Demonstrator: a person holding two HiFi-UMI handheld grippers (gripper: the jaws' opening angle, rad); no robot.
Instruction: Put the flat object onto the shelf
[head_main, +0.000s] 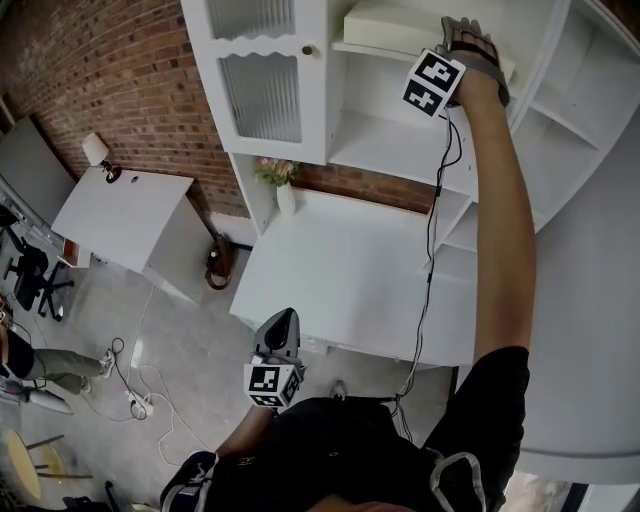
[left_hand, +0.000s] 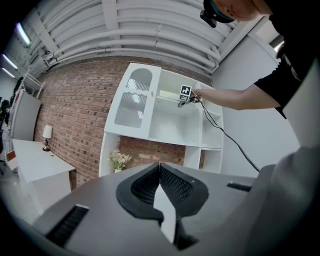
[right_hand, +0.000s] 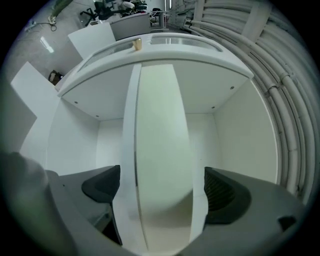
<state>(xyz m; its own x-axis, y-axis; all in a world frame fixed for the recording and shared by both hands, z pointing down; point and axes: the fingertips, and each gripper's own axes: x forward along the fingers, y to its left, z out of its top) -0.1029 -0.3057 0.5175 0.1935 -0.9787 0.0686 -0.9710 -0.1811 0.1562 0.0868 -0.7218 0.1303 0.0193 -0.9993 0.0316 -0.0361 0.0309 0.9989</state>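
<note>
The flat object (head_main: 395, 22) is a pale cream slab lying on the top shelf (head_main: 372, 49) of the white cabinet. My right gripper (head_main: 437, 80) is raised to that shelf, its jaws hidden behind the marker cube and hand in the head view. In the right gripper view the slab (right_hand: 160, 125) runs between the wide-apart jaws of the right gripper (right_hand: 162, 191), beside the shelf board (right_hand: 131, 150); the pads (right_hand: 102, 186) do not press on it. My left gripper (head_main: 281, 334) hangs low by the desk edge, shut and empty (left_hand: 160, 170).
A glass-fronted cabinet door (head_main: 262, 85) stands left of the open shelves. A vase of flowers (head_main: 284, 188) sits on the white desk top (head_main: 350, 270). The right gripper's cable (head_main: 430, 250) hangs down. A side table (head_main: 130, 215) with a lamp (head_main: 97, 152) stands left.
</note>
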